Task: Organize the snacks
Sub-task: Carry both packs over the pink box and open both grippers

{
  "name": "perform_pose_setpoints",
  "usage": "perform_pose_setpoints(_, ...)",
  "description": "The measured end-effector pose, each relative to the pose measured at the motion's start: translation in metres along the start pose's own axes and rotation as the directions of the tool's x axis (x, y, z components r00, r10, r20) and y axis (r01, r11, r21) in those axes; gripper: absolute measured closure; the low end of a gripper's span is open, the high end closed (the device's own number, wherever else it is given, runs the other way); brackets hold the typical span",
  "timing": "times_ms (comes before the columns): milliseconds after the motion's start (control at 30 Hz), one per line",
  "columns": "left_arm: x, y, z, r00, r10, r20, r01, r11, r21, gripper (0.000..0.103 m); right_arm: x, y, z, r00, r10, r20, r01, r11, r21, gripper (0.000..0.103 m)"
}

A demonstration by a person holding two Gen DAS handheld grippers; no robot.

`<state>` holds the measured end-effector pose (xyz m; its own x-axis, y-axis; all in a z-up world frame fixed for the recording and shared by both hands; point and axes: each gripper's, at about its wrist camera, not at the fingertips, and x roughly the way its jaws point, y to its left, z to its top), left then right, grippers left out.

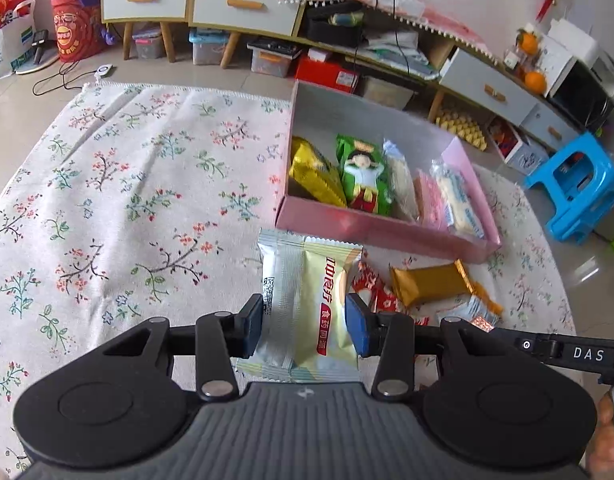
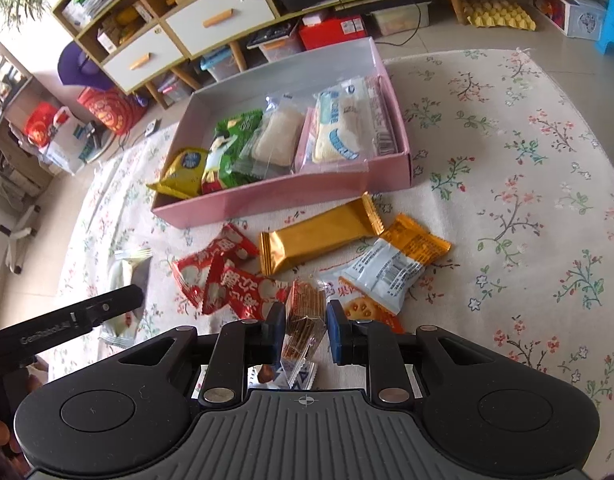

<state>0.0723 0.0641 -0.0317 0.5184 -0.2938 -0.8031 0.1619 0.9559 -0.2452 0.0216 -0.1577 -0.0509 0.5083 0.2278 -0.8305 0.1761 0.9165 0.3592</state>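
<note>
My left gripper (image 1: 305, 322) is shut on a white and pale yellow snack packet (image 1: 307, 304), held above the floral mat just in front of the pink box (image 1: 383, 236). The box holds several packets: yellow (image 1: 315, 176), green (image 1: 365, 176) and white ones (image 1: 455, 200). My right gripper (image 2: 305, 330) is closed around a clear cracker packet (image 2: 303, 320) among loose snacks on the mat: red packets (image 2: 223, 276), a gold bar (image 2: 319, 234) and an orange and white packet (image 2: 395, 268). The pink box also shows in the right wrist view (image 2: 267, 200).
The floral mat (image 1: 127, 200) covers the floor. A low cabinet with drawers (image 1: 243, 0) and storage bins runs along the back. A blue plastic stool (image 1: 579, 188) stands at the right. Red bags (image 1: 75, 28) stand at the far left.
</note>
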Motion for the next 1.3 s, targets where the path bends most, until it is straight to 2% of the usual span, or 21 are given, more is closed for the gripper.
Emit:
perform_pose_setpoints(233, -0.001, 0.007, 0.008, 0.997, 0.059, 0.043, -0.058, 0.998, -0.022, 0.063, -0.01, -0.012, 0.008, 0.998, -0.014, 0.054, 0.012, 0.999, 0.037, 0.082)
perform_pose_setpoints(667, -0.003, 0.011, 0.023, 0.99, 0.014, 0.138, -0.001, 0.996, -0.089, 0.063, -0.02, -0.025, 0.026, 0.99, -0.046, 0.135, 0.034, 0.995, 0.094, 0.082)
perform_pose_setpoints(1000, 0.015, -0.016, 0.046, 0.971, 0.012, 0.238, -0.01, 1.0, -0.011, 0.063, -0.016, -0.023, 0.054, 0.976, -0.065, 0.207, 0.039, 0.991, 0.125, 0.082)
perform_pose_setpoints(1133, 0.02, -0.02, 0.053, 0.963, -0.003, 0.27, 0.006, 1.0, -0.01, 0.063, -0.008, -0.025, 0.067, 0.968, -0.093, 0.232, 0.059, 0.987, 0.152, 0.082)
perform_pose_setpoints(1300, 0.039, -0.029, 0.06, 0.963, 0.029, 0.266, -0.036, 0.999, 0.021, 0.063, 0.008, -0.032, 0.079, 0.955, -0.148, 0.257, 0.099, 0.976, 0.191, 0.082)
